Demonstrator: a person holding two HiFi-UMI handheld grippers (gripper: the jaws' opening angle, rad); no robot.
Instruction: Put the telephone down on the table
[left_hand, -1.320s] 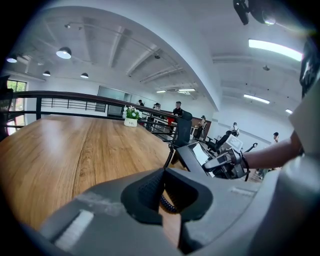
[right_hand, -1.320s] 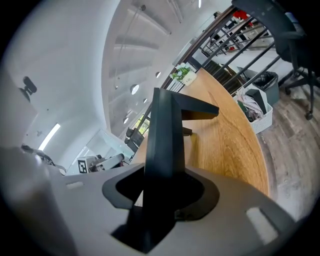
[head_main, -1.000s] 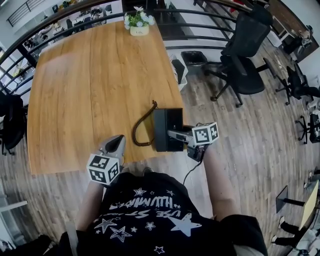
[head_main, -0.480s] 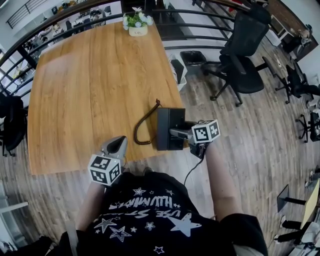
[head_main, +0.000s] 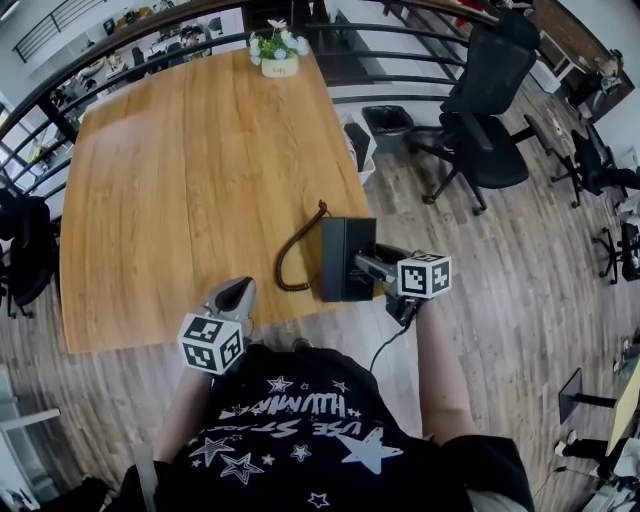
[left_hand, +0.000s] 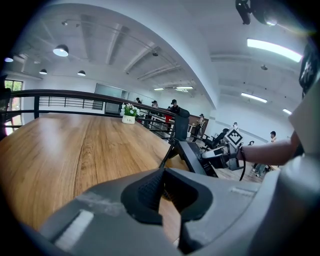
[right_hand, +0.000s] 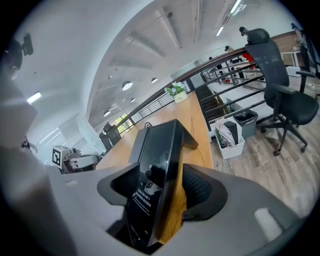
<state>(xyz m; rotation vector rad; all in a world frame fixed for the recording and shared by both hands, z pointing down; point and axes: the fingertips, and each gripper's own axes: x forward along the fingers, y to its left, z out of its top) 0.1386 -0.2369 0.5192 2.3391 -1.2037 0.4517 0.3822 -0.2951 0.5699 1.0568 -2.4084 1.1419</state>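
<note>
The black telephone (head_main: 345, 258) lies flat on the wooden table (head_main: 180, 180) near its front right edge, its coiled cord (head_main: 293, 250) curling to the left. My right gripper (head_main: 360, 266) reaches in from the right with the phone's near end (right_hand: 157, 165) between its jaws. These jaws have just been closing, but a strip of table still shows between the phone and the right-hand pad (right_hand: 202, 187), so the gripper is open. My left gripper (head_main: 243, 283) hovers at the table's front edge, left of the cord, tips (left_hand: 164, 172) together and empty.
A small white flower pot (head_main: 278, 52) stands at the table's far edge. A black railing (head_main: 400, 55) runs behind it. Right of the table, on the wooden floor, stand a white bin (head_main: 358, 145) and a black office chair (head_main: 490, 100).
The right gripper has shifted and turned slightly at the phone's near end. The phone stays flat on the table. The left gripper has not moved.
</note>
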